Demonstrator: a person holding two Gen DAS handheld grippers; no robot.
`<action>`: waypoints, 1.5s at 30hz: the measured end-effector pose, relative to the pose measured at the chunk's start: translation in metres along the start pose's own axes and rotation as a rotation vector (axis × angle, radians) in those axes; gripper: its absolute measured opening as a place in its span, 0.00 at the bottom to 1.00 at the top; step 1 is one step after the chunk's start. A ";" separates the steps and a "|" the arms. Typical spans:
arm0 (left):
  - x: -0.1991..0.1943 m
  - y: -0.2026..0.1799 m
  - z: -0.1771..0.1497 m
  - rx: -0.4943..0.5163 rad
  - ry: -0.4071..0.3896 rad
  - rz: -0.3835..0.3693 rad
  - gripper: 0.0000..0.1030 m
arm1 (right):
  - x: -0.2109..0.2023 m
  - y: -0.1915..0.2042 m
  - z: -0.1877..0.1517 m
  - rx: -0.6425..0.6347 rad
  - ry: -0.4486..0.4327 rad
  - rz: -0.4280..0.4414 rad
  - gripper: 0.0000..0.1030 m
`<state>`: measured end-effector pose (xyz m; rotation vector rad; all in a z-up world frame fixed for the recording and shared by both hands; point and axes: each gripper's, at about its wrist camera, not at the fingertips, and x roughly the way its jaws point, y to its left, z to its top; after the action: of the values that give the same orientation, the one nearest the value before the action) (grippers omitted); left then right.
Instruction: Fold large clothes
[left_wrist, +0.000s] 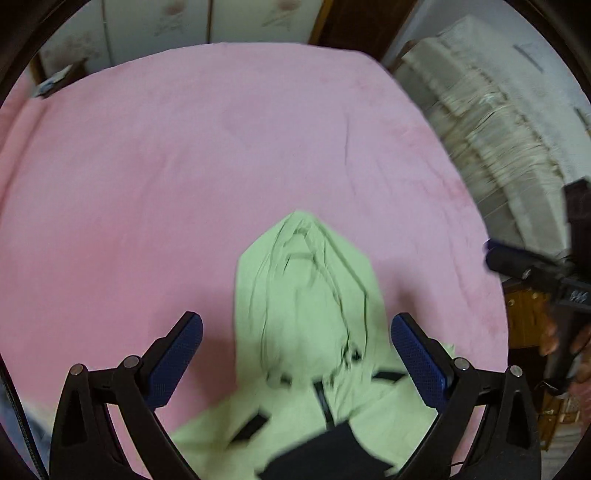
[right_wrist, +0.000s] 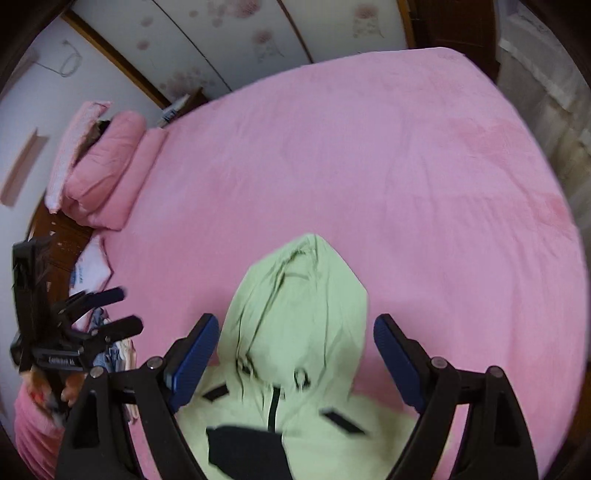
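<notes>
- Left claw (left_wrist: 297, 332) released: blue pads (left_wrist: 177, 358) spread wide, nothing pinched, pointing steeply down over the bed.
- Right claw (right_wrist: 295, 338) likewise released, blue pads (right_wrist: 397, 356) far apart, nothing between them but air above fabric.
- Pale green hooded jacket (left_wrist: 306, 306) directly below both claws, lying flat on the pink bed sheet (left_wrist: 184, 166), near the bed's closest edge.
- Jacket front up: dark zipper (right_wrist: 272, 410) running down the middle, short black strips (right_wrist: 341, 421) either side of it, dark patch (right_wrist: 240, 448) at the lower chest.
- Hood (right_wrist: 303, 291) laid out flat, tip pointing away toward the far side of the bed; dark drawcord lines across it, blurred, detail unclear.
- No claw touching the jacket in either view; both hang above it.
- In the left wrist view, right claw at far right edge (left_wrist: 517, 264), held by a hand (left_wrist: 565, 343), off the side of the bed.
- In the right wrist view, left claw at far left (right_wrist: 118, 310), pads apart, hand (right_wrist: 55, 387) beneath it; small heap of what may be clothes (right_wrist: 114, 354) beside the bed under it.
- Rest of pink sheet beyond the hood bare, lightly creased.
- Pink pillows (right_wrist: 107, 177) stacked at the left end of the bed in the right wrist view.
- Far side: wardrobe doors (right_wrist: 258, 40) with flower print, wood frame; light curtain (left_wrist: 498, 118) to the right in the left wrist view.
</notes>
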<state>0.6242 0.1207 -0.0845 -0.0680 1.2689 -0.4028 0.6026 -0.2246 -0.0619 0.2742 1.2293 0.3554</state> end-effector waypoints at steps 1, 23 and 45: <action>0.018 0.009 0.004 -0.007 0.006 -0.016 0.98 | 0.012 -0.008 -0.001 0.009 -0.001 0.019 0.84; 0.239 0.126 -0.036 -0.401 0.070 -0.547 0.75 | 0.220 -0.112 -0.036 0.122 0.009 0.140 0.17; 0.032 0.063 -0.166 -0.020 -0.173 -0.459 0.07 | 0.031 -0.004 -0.153 -0.226 -0.426 0.291 0.07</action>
<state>0.4928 0.1965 -0.1816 -0.4080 1.0805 -0.7616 0.4669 -0.2133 -0.1380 0.3155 0.7226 0.6472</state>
